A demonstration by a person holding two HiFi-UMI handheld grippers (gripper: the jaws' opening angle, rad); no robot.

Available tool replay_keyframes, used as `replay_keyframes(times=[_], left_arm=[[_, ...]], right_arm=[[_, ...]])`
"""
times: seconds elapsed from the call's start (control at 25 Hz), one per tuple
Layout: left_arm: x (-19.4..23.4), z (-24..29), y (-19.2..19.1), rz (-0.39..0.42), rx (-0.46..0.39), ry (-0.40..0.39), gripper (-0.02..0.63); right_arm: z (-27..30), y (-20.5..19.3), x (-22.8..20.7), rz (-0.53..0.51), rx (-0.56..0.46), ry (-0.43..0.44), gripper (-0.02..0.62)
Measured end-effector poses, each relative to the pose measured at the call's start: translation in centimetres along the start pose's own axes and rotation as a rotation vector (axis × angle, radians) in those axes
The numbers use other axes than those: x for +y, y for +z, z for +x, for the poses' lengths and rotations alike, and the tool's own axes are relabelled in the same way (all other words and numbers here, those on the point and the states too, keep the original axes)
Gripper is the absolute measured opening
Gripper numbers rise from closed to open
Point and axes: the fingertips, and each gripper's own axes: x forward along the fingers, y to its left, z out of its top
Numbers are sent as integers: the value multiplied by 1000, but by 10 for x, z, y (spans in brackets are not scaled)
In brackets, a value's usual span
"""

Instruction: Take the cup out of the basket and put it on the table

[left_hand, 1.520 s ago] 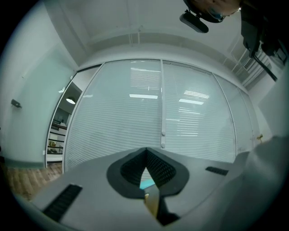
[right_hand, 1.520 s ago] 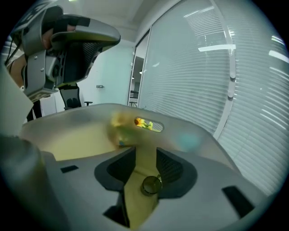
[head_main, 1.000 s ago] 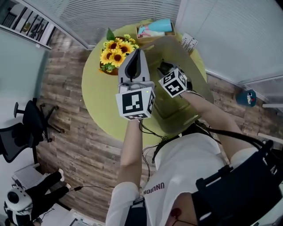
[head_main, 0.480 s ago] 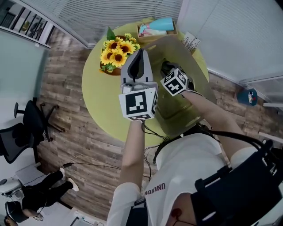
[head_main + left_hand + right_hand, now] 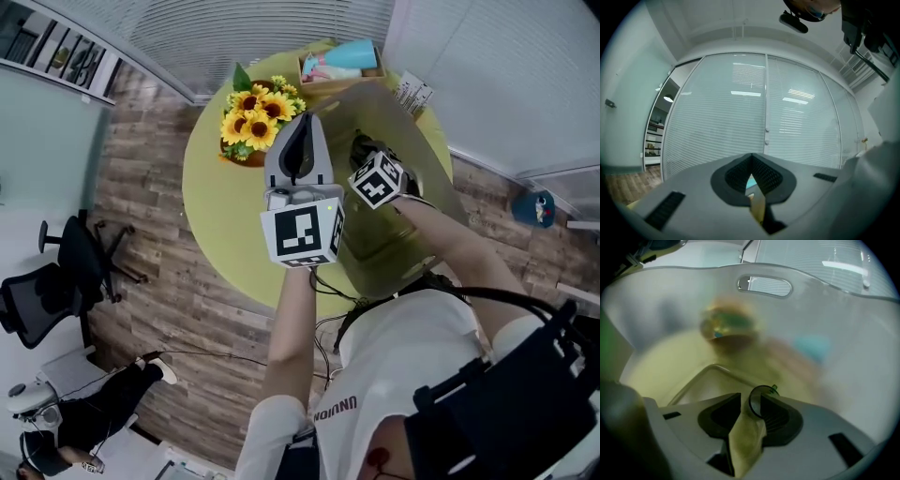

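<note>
The right gripper reaches down inside a translucent basket that stands on the round yellow-green table. In the right gripper view its jaws are shut on the thin rim of a clear cup, and the rest of the cup is hard to make out. The basket's pale wall with a handle slot surrounds it. The left gripper is held high above the table beside the basket, shut, with nothing in it. It faces window blinds.
A pot of sunflowers stands at the table's far left. A wooden box holding a teal cup sits at the far edge, with small cards beside it. Bare tabletop lies left of the basket. An office chair stands on the floor.
The head view has shifted a little, so everything sits slightly further right. Both grippers keep nearly the same places, the right one still inside the basket.
</note>
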Motion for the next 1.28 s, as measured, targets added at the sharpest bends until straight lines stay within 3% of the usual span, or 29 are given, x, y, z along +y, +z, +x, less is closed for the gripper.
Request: replay_keyframes(times=[0.68, 0.88, 1.28], left_arm=[[1, 4, 1, 9, 12, -5, 12], [11, -2, 0, -18, 13, 40, 12], [9, -2, -1, -9, 15, 42, 12]], right_arm=[[12, -6, -1, -58, 44, 5, 91], [12, -5, 7, -92, 52, 21, 61], [10, -9, 6, -94, 72, 27, 48]])
